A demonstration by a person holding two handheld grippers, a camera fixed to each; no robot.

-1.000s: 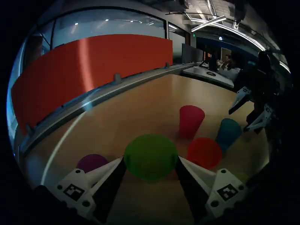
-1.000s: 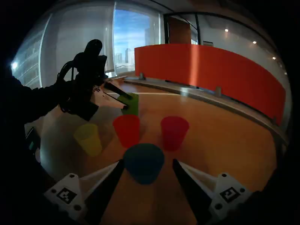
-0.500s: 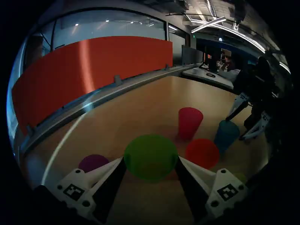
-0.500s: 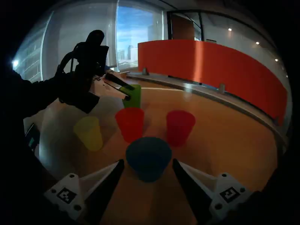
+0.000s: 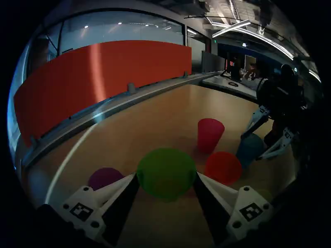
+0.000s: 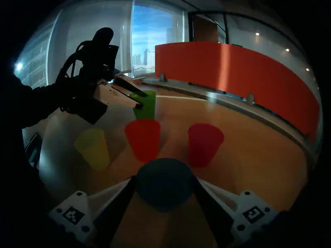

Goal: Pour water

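A green cup sits between my left gripper's fingers, which press on both its sides; in the right gripper view the same green cup is held tilted behind the other cups. A blue cup fills the gap of my right gripper, with its sides against both fingers. I cannot tell whether those fingers squeeze it. In the left gripper view, the right gripper straddles the blue cup on the wooden table.
A red cup, a pink-red cup and a yellow cup stand on the table ahead of the blue one. A purple cup stands left of the green cup. An orange partition runs along the table's far edge.
My right gripper has moved forward, so the blue cup now lies between its fingers instead of ahead of them. The left gripper has kept the green cup and barely shifted.
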